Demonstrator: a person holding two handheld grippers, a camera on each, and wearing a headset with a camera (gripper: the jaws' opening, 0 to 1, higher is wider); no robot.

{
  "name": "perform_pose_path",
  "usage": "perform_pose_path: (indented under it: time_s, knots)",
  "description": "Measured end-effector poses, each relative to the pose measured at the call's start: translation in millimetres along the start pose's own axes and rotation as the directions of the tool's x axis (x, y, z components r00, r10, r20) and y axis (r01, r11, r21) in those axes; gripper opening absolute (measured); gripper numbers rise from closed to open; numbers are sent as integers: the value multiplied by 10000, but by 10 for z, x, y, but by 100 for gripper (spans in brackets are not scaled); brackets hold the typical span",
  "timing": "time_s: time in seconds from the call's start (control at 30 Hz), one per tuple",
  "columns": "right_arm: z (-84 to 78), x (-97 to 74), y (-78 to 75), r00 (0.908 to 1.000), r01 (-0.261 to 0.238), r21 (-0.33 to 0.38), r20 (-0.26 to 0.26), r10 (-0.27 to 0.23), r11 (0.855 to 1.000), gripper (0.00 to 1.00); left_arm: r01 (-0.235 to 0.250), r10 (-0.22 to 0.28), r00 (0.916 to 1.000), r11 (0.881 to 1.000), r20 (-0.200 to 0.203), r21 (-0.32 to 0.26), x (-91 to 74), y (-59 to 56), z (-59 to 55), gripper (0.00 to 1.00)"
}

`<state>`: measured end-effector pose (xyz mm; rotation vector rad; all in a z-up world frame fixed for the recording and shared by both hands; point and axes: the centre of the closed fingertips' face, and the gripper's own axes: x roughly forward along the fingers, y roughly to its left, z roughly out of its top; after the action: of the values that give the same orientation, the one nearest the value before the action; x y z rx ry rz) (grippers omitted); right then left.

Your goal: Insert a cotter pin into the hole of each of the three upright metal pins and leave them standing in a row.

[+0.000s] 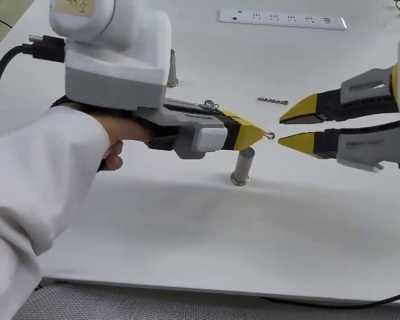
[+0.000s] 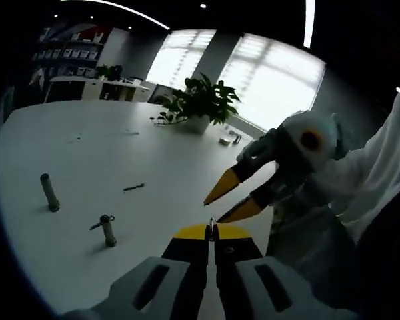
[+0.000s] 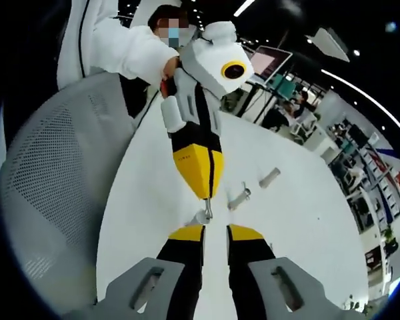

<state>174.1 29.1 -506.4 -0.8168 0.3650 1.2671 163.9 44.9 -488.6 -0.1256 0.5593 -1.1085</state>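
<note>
My left gripper (image 1: 262, 135) is shut on a small cotter pin (image 1: 270, 136), whose ring end pokes out past the yellow tips. Just right of that ring, my right gripper (image 1: 281, 130) stands open, its jaws level with it. Below the tips an upright metal pin (image 1: 242, 167) stands on the white table. A second pin (image 2: 107, 230) carries a cotter pin through its top, and a third pin (image 2: 49, 192) stands bare farther off. In the right gripper view my own gripper (image 3: 215, 232) gapes toward the left gripper (image 3: 207, 195).
A loose cotter pin (image 1: 273, 101) lies on the table behind the tips. A white power strip (image 1: 282, 18) lies at the far edge. A black cable (image 1: 0, 73) runs at the left. A potted plant (image 2: 200, 103) stands far across the table.
</note>
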Motion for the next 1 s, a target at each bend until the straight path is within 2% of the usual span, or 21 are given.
perform_pose_path:
  time_s: [0.03, 0.07, 0.1, 0.13, 0.2, 0.3, 0.37, 0.4, 0.47, 0.5, 0.53, 0.57, 0.6, 0.67, 0.7, 0.77, 1.0]
  knots:
    - [-5, -6, -22, 9999, 91, 215, 45, -92, 9997, 14, -22, 23, 10000, 10000, -67, 89, -6, -6, -8, 0]
    - [-4, -6, 0, 9997, -148, 702, 190, 135, 9974, 18, 4, -2, 9999, 10000, -128, 97, -12, -19, -18, 0]
    - [9, -9, 22, 9989, -349, 1125, 339, 313, 9930, 22, -4, 9, 9999, 9994, -129, 349, -15, -19, -18, 0]
    - [30, -9, 10, 9984, -321, 1310, 508, 256, 9909, 22, 3, 9, 9998, 9979, -180, 647, -28, -6, -16, 0]
    - [-21, -3, 11, 9959, -586, 1971, 791, 437, 9786, 21, 57, -29, 9998, 9908, -204, 1349, -37, -13, -10, 0]
    - [31, -23, 46, 9881, -1101, 2748, 1343, 752, 9552, 20, 191, -114, 9991, 9811, -409, 1927, -50, -54, -34, 0]
    - [94, -34, 161, 9760, -1832, 3279, 1736, 1315, 9268, 20, 468, -406, 9987, 9666, -296, 2521, -46, -86, -12, 0]
    - [131, -32, 184, 9711, -1966, 3213, 1944, 1387, 9263, 20, 578, -572, 9983, 9631, -99, 2630, -46, -108, 17, 0]
    - [139, -31, 205, 9672, -2133, 3321, 2045, 1506, 9188, 17, 713, -748, 9972, 9530, 6, 2944, -54, -144, 35, 0]
    - [149, -36, 209, 9664, -2143, 3344, 2094, 1493, 9177, 16, 675, -719, 9974, 9434, 16, 3248, -59, -149, 39, 0]
    - [162, -36, 212, 9648, -2173, 3389, 2168, 1488, 9154, 14, 702, -683, 9975, 9358, -178, 3456, -63, -147, 14, 0]
    - [162, -38, 214, 9645, -2186, 3398, 2176, 1497, 9147, 12, 727, -726, 9973, 9425, -125, 3262, -63, -158, 17, 0]
    - [164, -37, 213, 9645, -2183, 3410, 2184, 1488, 9144, 10, 803, -806, 9967, 9426, -125, 3242, -61, -173, 17, 0]
    - [179, -28, 223, 9636, -2225, 3483, 2209, 1509, 9106, 6, 889, -867, 9960, 9307, -220, 3548, -67, -200, -2, 0]
    - [173, -24, 238, 9631, -2288, 3490, 2174, 1590, 9088, 4, 922, -881, 9957, 9285, -279, 3597, -68, -204, -12, 0]
    - [185, -5, 269, 9620, -2361, 3422, 2142, 1692, 9095, 0, 1004, -942, 9949, 9272, -347, 3608, -65, -204, -27, 0]
    - [196, 20, 311, 9598, -2484, 3367, 2117, 1840, 9083, 0, 1135, -1022, 9935, 9211, -500, 3723, -71, -215, -72, 0]
